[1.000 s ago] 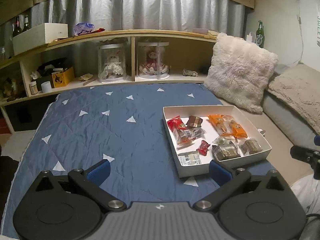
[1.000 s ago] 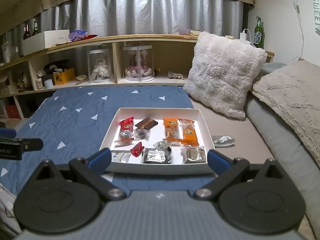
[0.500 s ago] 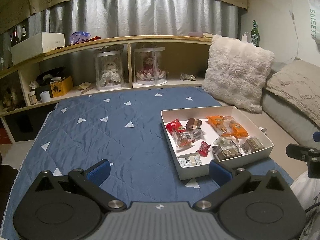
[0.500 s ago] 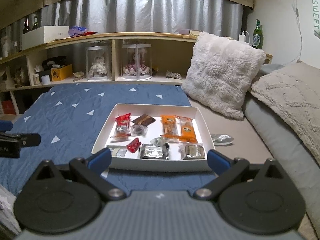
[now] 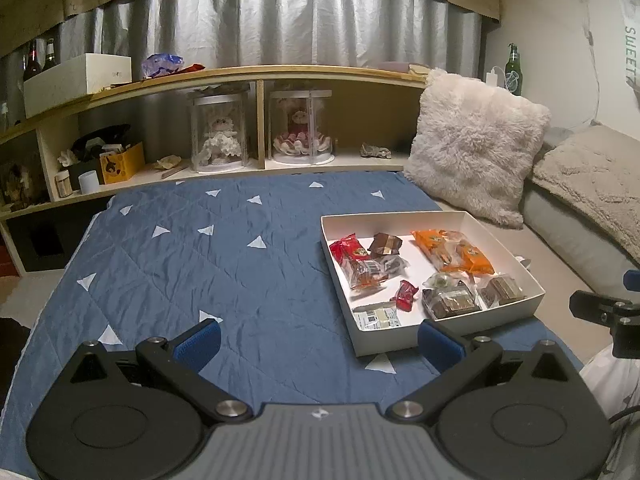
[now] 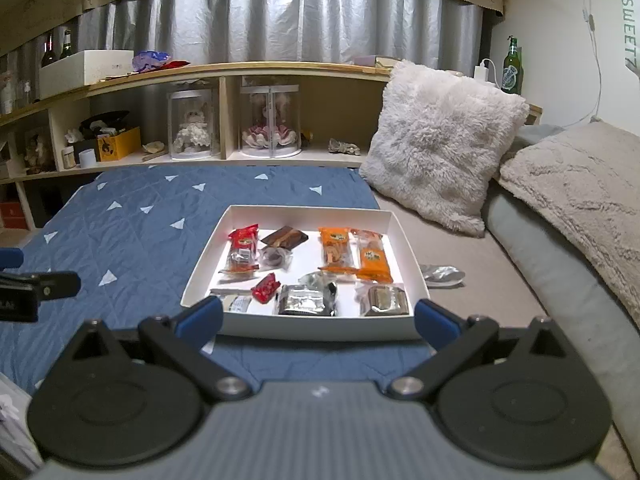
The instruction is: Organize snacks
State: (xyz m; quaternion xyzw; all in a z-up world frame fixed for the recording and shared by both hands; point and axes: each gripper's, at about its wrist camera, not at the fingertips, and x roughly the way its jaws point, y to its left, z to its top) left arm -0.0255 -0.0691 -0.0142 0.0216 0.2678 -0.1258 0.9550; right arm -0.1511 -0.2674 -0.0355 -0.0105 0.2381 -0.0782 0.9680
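Snacks lie in a white tray (image 6: pixel 404 236) on the blue quilt (image 5: pixel 192 264) of a bed: a red pack (image 6: pixel 244 250), a brown bar (image 6: pixel 285 237), two orange packs (image 6: pixel 335 249), a small red candy (image 6: pixel 265 288), a silver pack (image 6: pixel 306 301) and a brown one (image 6: pixel 386 300) at the near wall. Left tongs (image 5: pixel 318 342) hang above the quilt, left of the tray, fingers wide apart and empty. Right tongs (image 6: pixel 316 320) hover just before the tray's near wall, also spread wide, holding nothing. A crumpled silver wrapper (image 6: pixel 442 273) lies outside, right of the tray. Fluffy pillow (image 6: pixel 438 144) stands behind.
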